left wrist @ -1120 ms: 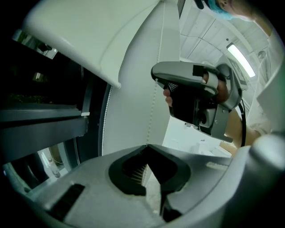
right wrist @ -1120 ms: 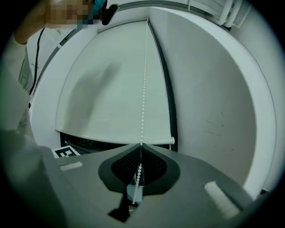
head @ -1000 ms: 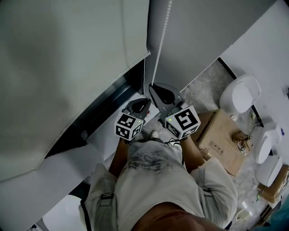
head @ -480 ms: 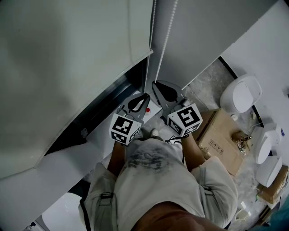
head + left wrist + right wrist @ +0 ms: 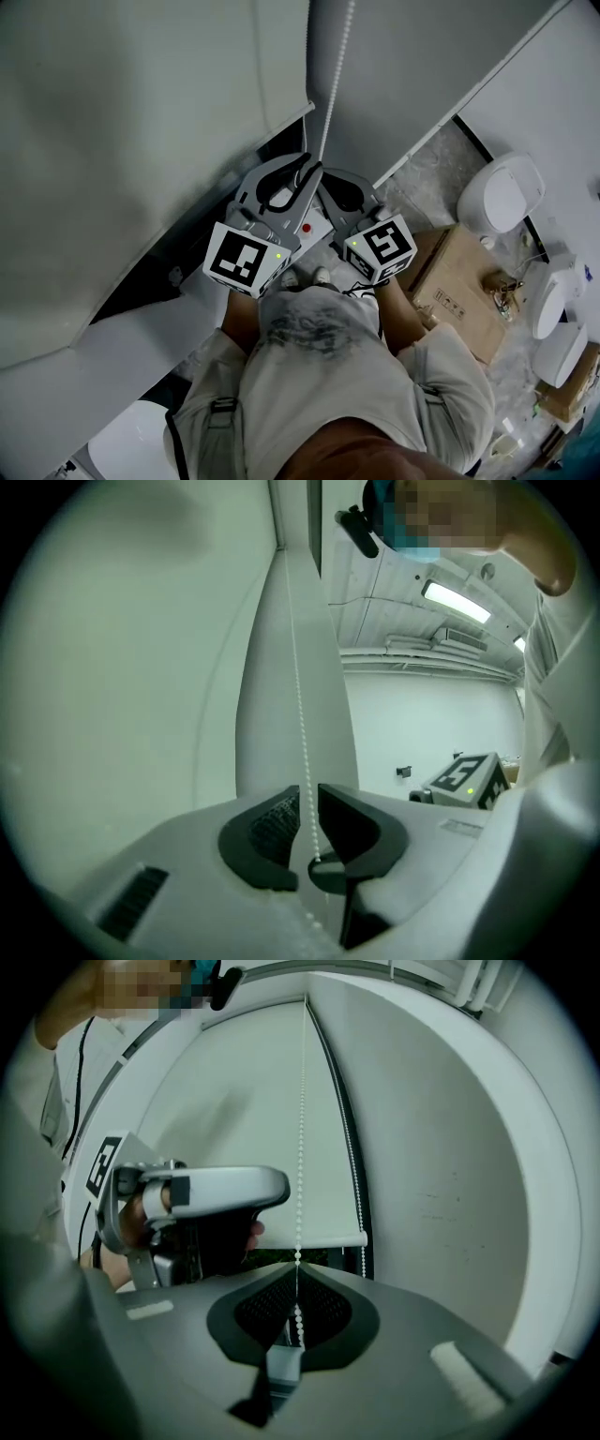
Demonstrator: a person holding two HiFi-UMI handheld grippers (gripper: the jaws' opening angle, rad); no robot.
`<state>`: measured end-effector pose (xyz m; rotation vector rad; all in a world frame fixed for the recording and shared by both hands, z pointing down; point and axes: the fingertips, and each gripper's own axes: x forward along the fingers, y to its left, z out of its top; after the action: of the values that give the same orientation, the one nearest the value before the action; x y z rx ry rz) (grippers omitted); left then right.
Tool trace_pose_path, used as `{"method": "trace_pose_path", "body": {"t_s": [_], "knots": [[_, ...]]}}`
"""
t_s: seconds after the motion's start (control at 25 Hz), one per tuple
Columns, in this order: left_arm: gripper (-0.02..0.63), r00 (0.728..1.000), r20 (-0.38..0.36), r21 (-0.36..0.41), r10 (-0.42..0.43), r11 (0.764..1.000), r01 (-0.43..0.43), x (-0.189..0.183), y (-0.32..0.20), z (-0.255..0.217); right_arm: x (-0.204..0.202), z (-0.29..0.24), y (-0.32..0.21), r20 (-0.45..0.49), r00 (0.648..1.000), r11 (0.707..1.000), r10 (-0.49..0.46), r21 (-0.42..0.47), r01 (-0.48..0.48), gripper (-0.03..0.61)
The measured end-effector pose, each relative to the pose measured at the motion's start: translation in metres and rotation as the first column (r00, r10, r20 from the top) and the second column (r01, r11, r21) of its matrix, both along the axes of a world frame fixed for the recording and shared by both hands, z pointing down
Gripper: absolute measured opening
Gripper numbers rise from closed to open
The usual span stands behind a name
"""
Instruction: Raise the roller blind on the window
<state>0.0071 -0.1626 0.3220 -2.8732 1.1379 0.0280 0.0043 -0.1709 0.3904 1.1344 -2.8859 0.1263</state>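
The pale roller blind hangs low over the window, its bottom bar just above a dark strip of glass. A white bead chain drops beside it. My right gripper is shut on the bead chain, which comes out from between its closed pads. My left gripper is higher and beside it. Its jaws stand a narrow gap apart, with the chain running through that gap. A second strand hangs by the blind's edge.
A white sill runs below the window. On the floor to the right lie a cardboard box and white ceramic fixtures. A grey wall stands right of the chain.
My left gripper has risen along the chain toward the camera and now sits above the right one. The right gripper has hardly moved.
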Motion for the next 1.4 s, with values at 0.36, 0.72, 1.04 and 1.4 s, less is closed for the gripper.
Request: {"method": "trace_pose_path", "body": {"t_s": [0.36, 0.72, 1.04, 1.4], "knots": [[0.083, 0.999, -0.044, 0.072, 0.012, 0.997, -0.009, 0.010, -0.011, -0.041, -0.003, 0.001, 0.006, 0.003, 1.000, 1.000, -0.011, 0.001, 0.011, 0.012], [0.020, 0.995, -0.099, 0.120, 0.022, 0.993, -0.010, 0.012, -0.010, -0.060, -0.008, 0.005, 0.009, -0.001, 1.000, 1.000, -0.013, 0.006, 0.013, 0.012], [0.014, 0.997, -0.070, 0.085, 0.033, 0.996, -0.027, 0.013, -0.014, -0.049, -0.007, 0.009, 0.004, -0.029, 0.999, 1.000, -0.015, -0.008, 0.015, 0.012], [0.014, 0.997, -0.080, -0.017, 0.017, 1.000, -0.018, 0.007, -0.015, -0.001, -0.013, 0.057, 0.006, -0.085, 0.996, 0.996, -0.026, -0.089, 0.018, 0.012]]}}
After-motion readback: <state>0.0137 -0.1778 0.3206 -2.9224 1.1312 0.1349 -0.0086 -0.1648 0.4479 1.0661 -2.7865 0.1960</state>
